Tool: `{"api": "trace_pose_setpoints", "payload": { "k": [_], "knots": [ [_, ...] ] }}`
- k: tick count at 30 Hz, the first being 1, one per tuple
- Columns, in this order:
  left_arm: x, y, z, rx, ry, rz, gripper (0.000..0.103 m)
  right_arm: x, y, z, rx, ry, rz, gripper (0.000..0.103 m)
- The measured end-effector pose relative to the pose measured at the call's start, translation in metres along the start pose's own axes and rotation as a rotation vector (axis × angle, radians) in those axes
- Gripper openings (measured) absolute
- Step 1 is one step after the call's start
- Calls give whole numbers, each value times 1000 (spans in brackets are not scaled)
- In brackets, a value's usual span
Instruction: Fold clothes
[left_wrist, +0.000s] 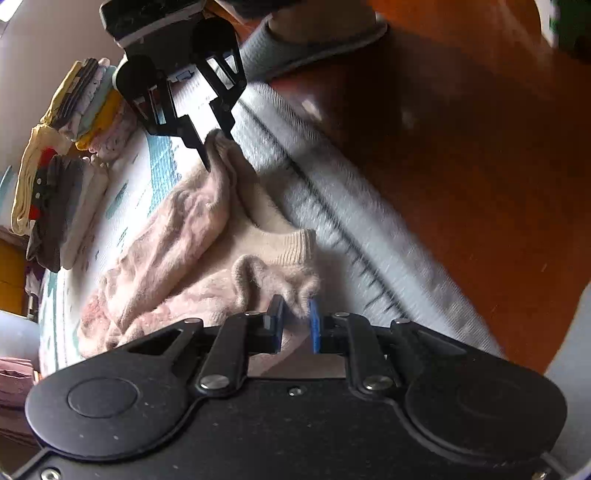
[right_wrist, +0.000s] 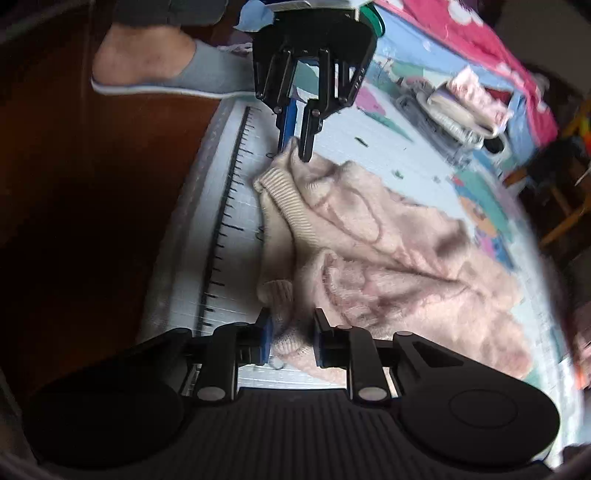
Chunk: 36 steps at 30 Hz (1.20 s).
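My left gripper (left_wrist: 295, 321) and right gripper (right_wrist: 291, 332) each pinch the fuzzy pink sweater's (right_wrist: 388, 236) soft, light, limp hem.

No words or numbers can be read here. The mat (right_wrist: 236, 206) has little black ruler lines along its edge, but no numbers show.
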<state>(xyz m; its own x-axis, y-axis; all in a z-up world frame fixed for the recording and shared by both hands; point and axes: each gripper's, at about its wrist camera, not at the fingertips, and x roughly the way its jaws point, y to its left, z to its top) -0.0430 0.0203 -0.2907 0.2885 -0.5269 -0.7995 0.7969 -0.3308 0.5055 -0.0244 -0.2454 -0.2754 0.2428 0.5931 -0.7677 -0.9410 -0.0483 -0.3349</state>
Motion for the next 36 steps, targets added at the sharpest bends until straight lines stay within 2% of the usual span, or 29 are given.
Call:
{"api": "trace_pose_setpoints", "payload": {
  "k": [2,5,7,9,12,16,18,20,25,28,31,36],
  "knots": [
    [-10,-1,10,-62,-19,-48,12,-8,1,2,36,-7,29,23],
    [-33,18,21,-226,-67,-169,12,-31,1,7,112,-44,119,23],
    [-47,47,16,-337,-95,-193,12,-48,-14,10,174,-60,140,23],
    [-60,76,12,-448,-122,-217,12,-69,-41,12,265,-90,114,23],
    [-82,127,-9,-592,-169,-144,12,-93,-88,10,371,-134,25,23],
    [-99,192,-50,-780,-220,-26,12,-99,-155,4,493,-186,-103,23],
    [-100,220,-75,-877,-235,39,12,-92,-192,-2,568,-216,-123,23],
    [-94,242,-98,-952,-243,68,12,-80,-228,-8,628,-225,-120,23],
    [-68,278,-152,-1122,-223,98,12,-39,-310,-31,775,-206,-73,23],
    [-45,295,-175,-1169,-171,109,11,-14,-350,-47,857,-180,-46,23],
    [-23,310,-193,-1206,-123,113,11,14,-375,-56,888,-141,-55,23],
    [14,331,-221,-1285,-70,89,11,46,-399,-78,997,-128,-62,23]
  ]
}}
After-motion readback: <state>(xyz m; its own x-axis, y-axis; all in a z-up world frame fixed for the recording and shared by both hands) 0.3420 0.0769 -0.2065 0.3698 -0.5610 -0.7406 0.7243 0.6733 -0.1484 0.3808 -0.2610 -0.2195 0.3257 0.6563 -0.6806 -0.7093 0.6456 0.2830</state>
